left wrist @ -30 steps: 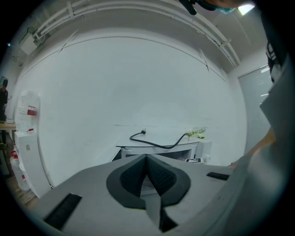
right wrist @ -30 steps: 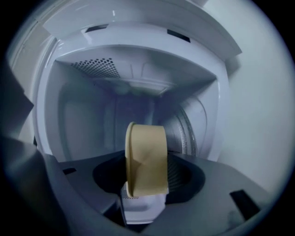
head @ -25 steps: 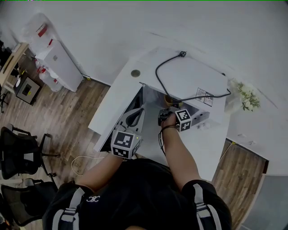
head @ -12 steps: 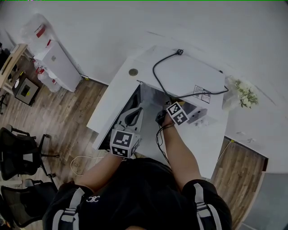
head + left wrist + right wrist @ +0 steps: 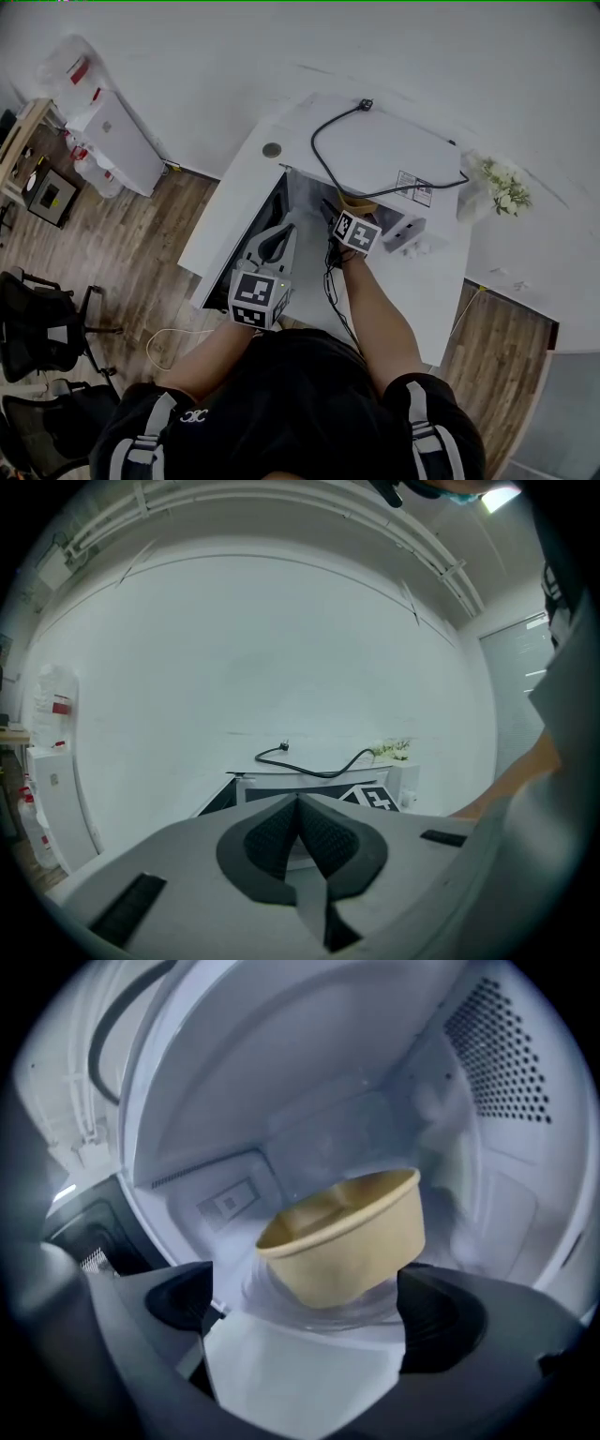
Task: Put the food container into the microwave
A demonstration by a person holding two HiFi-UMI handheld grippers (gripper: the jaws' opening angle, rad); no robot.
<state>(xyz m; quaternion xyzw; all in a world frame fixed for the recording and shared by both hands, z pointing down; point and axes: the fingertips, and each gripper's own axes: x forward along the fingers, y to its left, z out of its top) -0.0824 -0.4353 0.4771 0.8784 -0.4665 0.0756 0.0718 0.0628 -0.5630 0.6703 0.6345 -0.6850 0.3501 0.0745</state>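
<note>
Right gripper (image 5: 309, 1321): jaws just opened wide, releasing the paper food container (image 5: 342, 1241) to rest on the glass turntable (image 5: 272, 1305) inside the microwave (image 5: 309, 1063), frame centre. Left gripper (image 5: 298, 832) idle, jaws closed, empty.

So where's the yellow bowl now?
In the right gripper view, the food container sits on the glass plate inside the microwave, between the right gripper's jaws, which have just been opening.

Plain white wall (image 5: 281, 47) behind a white table (image 5: 234, 197); brown wood-plank floor (image 5: 131, 244) either side. Left: black office chairs (image 5: 42, 323), a white cabinet (image 5: 117, 141) against the wall. Small flower bunch (image 5: 502, 183) beside the table's right end.
</note>
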